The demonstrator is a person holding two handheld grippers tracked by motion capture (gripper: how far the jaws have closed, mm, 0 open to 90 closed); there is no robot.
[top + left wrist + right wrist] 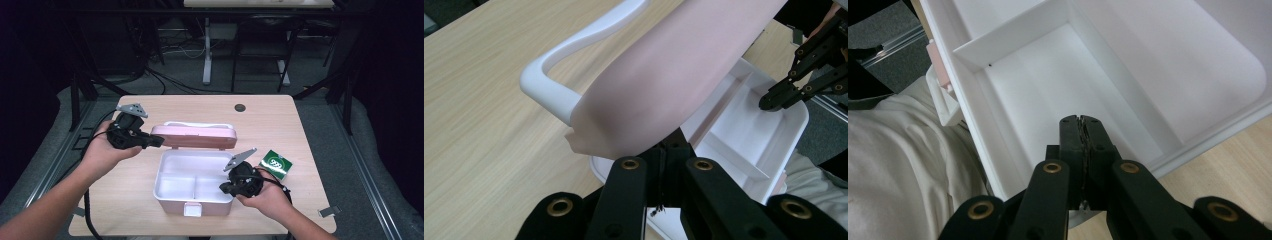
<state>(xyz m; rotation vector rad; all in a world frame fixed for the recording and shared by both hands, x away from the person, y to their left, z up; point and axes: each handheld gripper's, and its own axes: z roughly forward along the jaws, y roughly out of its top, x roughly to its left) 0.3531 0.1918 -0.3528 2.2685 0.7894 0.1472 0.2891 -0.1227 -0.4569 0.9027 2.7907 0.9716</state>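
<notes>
A pink box (212, 204) with a white inside stands open in the middle of the table (280, 125). Its pink lid (195, 136) stands raised at the back, with a white handle (197, 124) along the top. My left gripper (159, 142) is shut, its tips against the lid's left end. In the left gripper view the lid (674, 65) covers the tips of my left gripper (671, 146), and the handle (559, 90) curves to the left. My right gripper (223, 188) is shut with nothing in it. It hangs over the box's front right compartment (1048, 85), its tips (1082, 120) just above the floor.
A small green carton (276, 164) lies on the table right of the box. A dark round hole (240, 107) sits near the table's far edge. The box's latch (192, 209) faces the near edge. A white divider (1013, 25) splits the box's front part. Dark frames stand beyond the table.
</notes>
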